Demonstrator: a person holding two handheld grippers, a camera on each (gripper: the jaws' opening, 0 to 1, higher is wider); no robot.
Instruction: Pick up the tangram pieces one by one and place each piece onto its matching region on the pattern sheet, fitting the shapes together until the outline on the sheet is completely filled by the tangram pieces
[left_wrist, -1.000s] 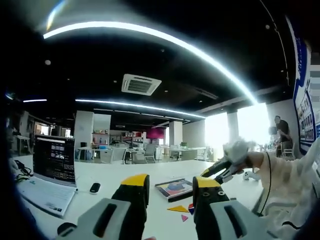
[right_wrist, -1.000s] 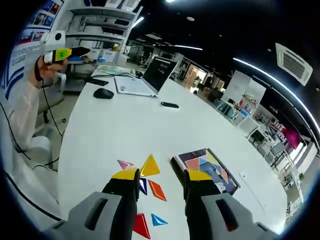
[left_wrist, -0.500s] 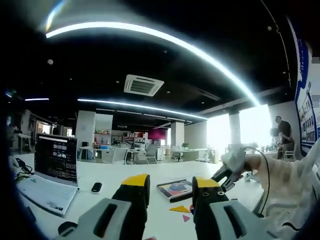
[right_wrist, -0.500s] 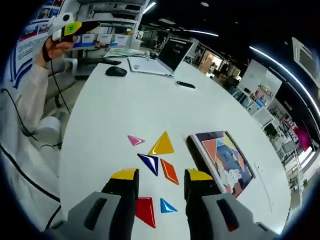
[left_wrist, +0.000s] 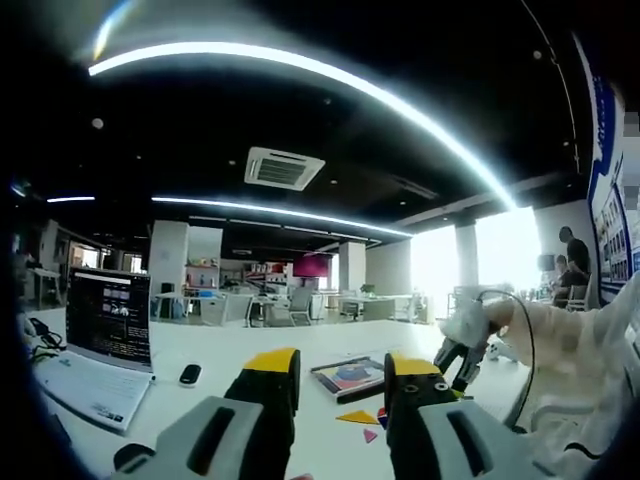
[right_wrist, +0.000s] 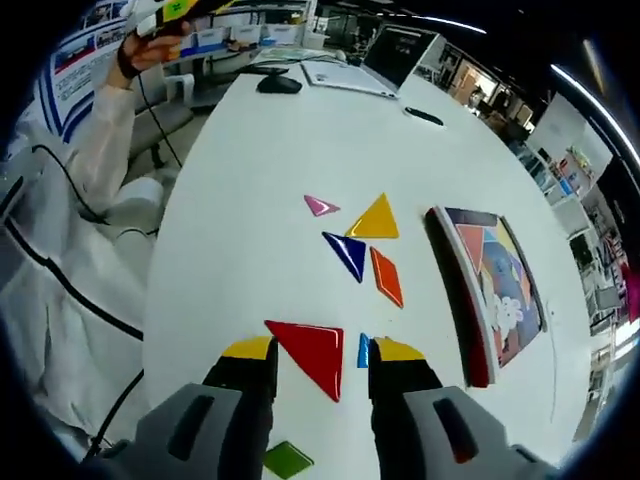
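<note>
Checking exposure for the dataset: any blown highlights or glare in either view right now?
Left gripper view: the windows at right are blown out white, and the ceiling light strip smears into a bright arc. Right gripper view: evenly lit, the red triangle shows small glossy highlights, and the table edges bend from fisheye.

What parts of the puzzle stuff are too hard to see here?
- Blue piece, right gripper view: mostly hidden behind the right gripper's fingers, so its shape is unclear.
- Green piece, right gripper view: sits low between the gripper's parts, partly covered.
- Pattern sheet, left gripper view: too small and slanted to read its outline.
- Pieces behind the left gripper, left gripper view: cut off by its fingers.
</note>
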